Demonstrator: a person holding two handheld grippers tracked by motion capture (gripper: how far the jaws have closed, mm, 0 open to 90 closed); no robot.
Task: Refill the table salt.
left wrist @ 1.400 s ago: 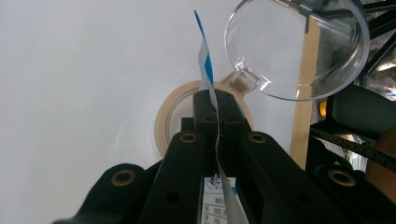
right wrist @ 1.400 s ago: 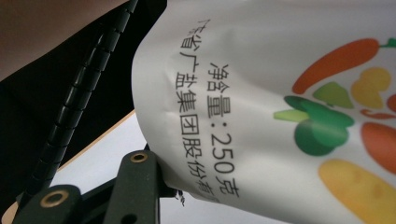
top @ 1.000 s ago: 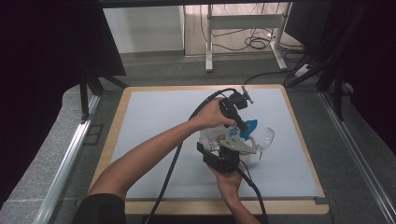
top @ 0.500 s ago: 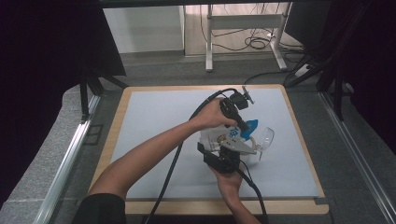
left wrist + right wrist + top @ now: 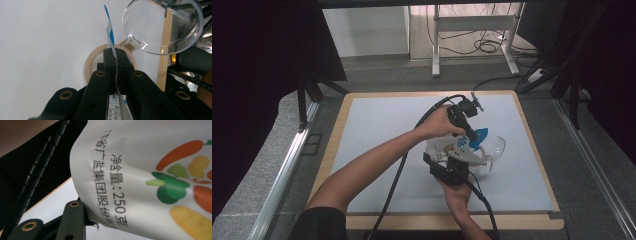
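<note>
We find a lab or test room set up for recording, not a home. The tabletop [image 5: 377, 125] is a wooden board under a pale grey mat, boxed in by black curtains [image 5: 262, 60] on both sides. Aluminium rails [image 5: 282, 175] run along the grey floor. Behind it stands a white metal desk frame [image 5: 472, 30] with loose cables [image 5: 487, 46] coiled beneath.

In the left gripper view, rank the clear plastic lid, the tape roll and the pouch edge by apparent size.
1. Clear plastic lid, though it sits nearer the camera.
2. Tape roll, partly hidden by the jaws.
3. Pouch edge, a thin edge-on strip.
</note>
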